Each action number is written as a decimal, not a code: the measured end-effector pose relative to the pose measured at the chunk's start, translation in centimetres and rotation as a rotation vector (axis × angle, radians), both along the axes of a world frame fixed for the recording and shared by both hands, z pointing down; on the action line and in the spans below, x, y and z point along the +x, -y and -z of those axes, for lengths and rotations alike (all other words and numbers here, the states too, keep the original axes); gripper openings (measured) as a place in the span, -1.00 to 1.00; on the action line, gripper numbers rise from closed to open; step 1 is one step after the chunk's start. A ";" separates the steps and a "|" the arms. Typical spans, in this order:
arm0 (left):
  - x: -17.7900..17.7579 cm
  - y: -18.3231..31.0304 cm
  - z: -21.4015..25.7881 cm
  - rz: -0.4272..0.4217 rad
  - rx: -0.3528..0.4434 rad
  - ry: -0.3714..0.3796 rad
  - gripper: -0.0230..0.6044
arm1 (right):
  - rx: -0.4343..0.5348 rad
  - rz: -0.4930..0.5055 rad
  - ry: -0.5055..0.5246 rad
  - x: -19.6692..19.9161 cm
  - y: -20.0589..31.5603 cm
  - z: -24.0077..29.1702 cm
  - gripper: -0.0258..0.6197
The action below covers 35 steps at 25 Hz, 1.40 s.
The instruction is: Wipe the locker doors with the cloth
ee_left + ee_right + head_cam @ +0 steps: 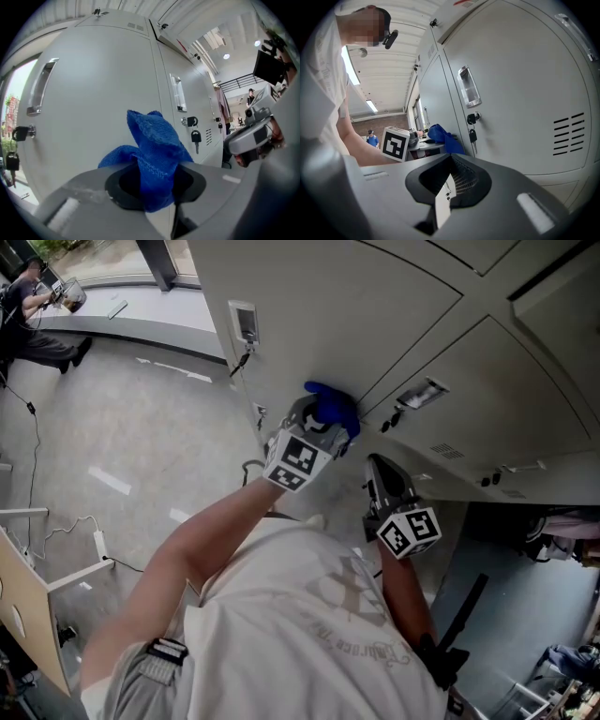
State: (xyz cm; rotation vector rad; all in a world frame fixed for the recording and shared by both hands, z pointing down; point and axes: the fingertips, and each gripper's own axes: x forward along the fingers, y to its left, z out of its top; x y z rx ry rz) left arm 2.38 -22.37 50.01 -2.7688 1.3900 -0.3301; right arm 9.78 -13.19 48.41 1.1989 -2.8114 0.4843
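Note:
A blue cloth [334,408] is pressed against a pale grey locker door [309,306]. My left gripper [317,425] is shut on it. In the left gripper view the cloth [154,150] bunches up out of the closed jaws in front of the door [93,117]. My right gripper [377,468] hangs lower right of the left one, away from the cloth. Its jaws are shut with nothing between them [446,190], and they face a neighbouring locker door [525,93]. The cloth [442,134] and the left gripper's marker cube [396,143] also show in the right gripper view.
The doors carry recessed handles [468,86] and locks with hanging keys [472,134]. Another handle [41,86] and key [11,159] sit on the wiped door. Cables lie on the grey floor [122,446]. A person [33,306] sits at the far left.

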 end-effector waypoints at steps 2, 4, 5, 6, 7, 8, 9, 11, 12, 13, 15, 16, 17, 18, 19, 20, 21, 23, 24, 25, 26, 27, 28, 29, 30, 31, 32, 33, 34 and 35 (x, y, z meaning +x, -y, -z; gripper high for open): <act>-1.5 0.2 0.2 0.028 -0.001 -0.002 -0.54 | -0.002 0.008 -0.001 -0.6 0.1 -0.1 -0.90; -3.0 0.4 0.2 0.058 -0.009 -0.016 -0.54 | -0.004 0.017 -0.004 -1.4 0.2 -0.1 -0.90; -3.7 0.5 0.2 0.072 -0.013 -0.023 -0.54 | -0.005 0.020 -0.005 -1.7 0.3 -0.2 -0.90; -4.4 0.6 0.2 0.087 -0.017 -0.029 -0.54 | -0.007 0.023 -0.005 -2.0 0.3 -0.2 -0.90; -5.2 0.8 0.2 0.103 -0.019 -0.033 -0.54 | -0.009 0.025 -0.006 -2.3 0.4 -0.3 -0.90; -6.1 0.9 0.1 0.119 -0.022 -0.035 -0.54 | -0.011 0.028 -0.007 -2.6 0.5 -0.3 -0.90; -6.9 1.1 -0.1 0.135 -0.024 -0.034 -0.54 | -0.012 0.030 -0.008 -2.9 0.5 -0.4 -0.90; -8.6 1.3 -0.5 0.169 -0.029 -0.027 -0.54 | -0.015 0.034 -0.013 -3.4 0.6 -0.5 -0.90; -9.5 1.4 -0.7 0.187 -0.032 -0.022 -0.54 | -0.017 0.035 -0.017 -3.5 0.6 -0.7 -0.90; -10.4 1.6 -0.9 0.205 -0.034 -0.016 -0.54 | -0.018 0.035 -0.019 -3.7 0.6 -0.8 -0.90; -12.4 1.9 -1.2 0.239 -0.037 -0.003 -0.54 | -0.019 0.036 -0.019 -4.0 0.8 -0.8 -0.90; -13.4 2.1 -1.3 0.252 -0.036 0.006 -0.54 | -0.018 0.037 -0.019 -4.2 0.8 -0.8 -0.90; -14.3 2.3 -1.4 0.262 -0.033 0.017 -0.54 | -0.017 0.040 -0.020 -4.4 0.9 -0.7 -0.90; -15.2 2.4 -1.4 0.272 -0.028 0.028 -0.54 | -0.017 0.042 -0.021 -4.6 0.9 -0.6 -0.90; -16.1 2.6 -1.3 0.281 -0.023 0.038 -0.54 | -0.015 0.045 -0.025 -4.8 0.9 -0.6 -0.90; -16.8 2.7 -1.3 0.289 -0.019 0.048 -0.54 | -0.013 0.048 -0.030 -4.9 0.9 -0.7 -0.90; -17.5 2.8 -1.3 0.296 -0.015 0.058 -0.54 | -0.010 0.051 -0.036 -5.1 0.9 -0.8 -0.90; -18.6 2.9 -1.2 0.310 -0.010 0.071 -0.54 | -0.007 0.060 -0.039 -5.5 0.8 -0.7 -0.90; -19.2 3.0 -1.1 0.321 -0.009 0.071 -0.54 | -0.007 0.064 -0.038 -5.6 0.8 -0.7 -0.90; -19.8 3.1 -1.0 0.335 -0.009 0.067 -0.54 | -0.006 0.066 -0.037 -5.8 0.8 -0.6 -0.90; -20.3 3.2 -0.8 0.350 -0.007 0.062 -0.54 | -0.005 0.068 -0.036 -5.9 0.8 -0.5 -0.90; -20.9 3.2 -0.5 0.362 -0.005 0.057 -0.54 | -0.004 0.068 -0.034 -5.9 0.8 -0.4 -0.90; -21.3 3.2 -0.2 0.371 0.000 0.053 -0.54 | -0.004 0.067 -0.032 -5.9 0.8 -0.5 -0.90; -21.6 3.3 0.2 0.378 0.006 0.049 -0.54 | -0.006 0.065 -0.030 -5.9 0.7 -0.5 -0.90; -21.8 3.3 0.6 0.384 0.012 0.044 -0.54 | -0.010 0.063 -0.029 -5.8 0.7 -0.6 -0.90; -21.9 3.3 1.0 0.390 0.019 0.036 -0.54 | -0.015 0.060 -0.027 -5.7 0.7 -0.8 -0.90; -22.0 3.3 1.3 0.395 0.024 0.027 -0.54 | -0.018 0.057 -0.026 -5.6 0.6 -0.9 -0.90; -22.1 3.3 1.6 0.400 0.028 0.019 -0.54 | -0.020 0.056 -0.028 -5.5 0.6 -1.0 -0.90; -22.2 3.3 1.8 0.404 0.031 0.014 -0.54 | -0.021 0.058 -0.032 -5.5 0.6 -1.1 -0.90; -22.3 3.3 2.0 0.406 0.033 0.011 -0.54 | -0.021 0.061 -0.035 -5.5 0.6 -1.2 -0.90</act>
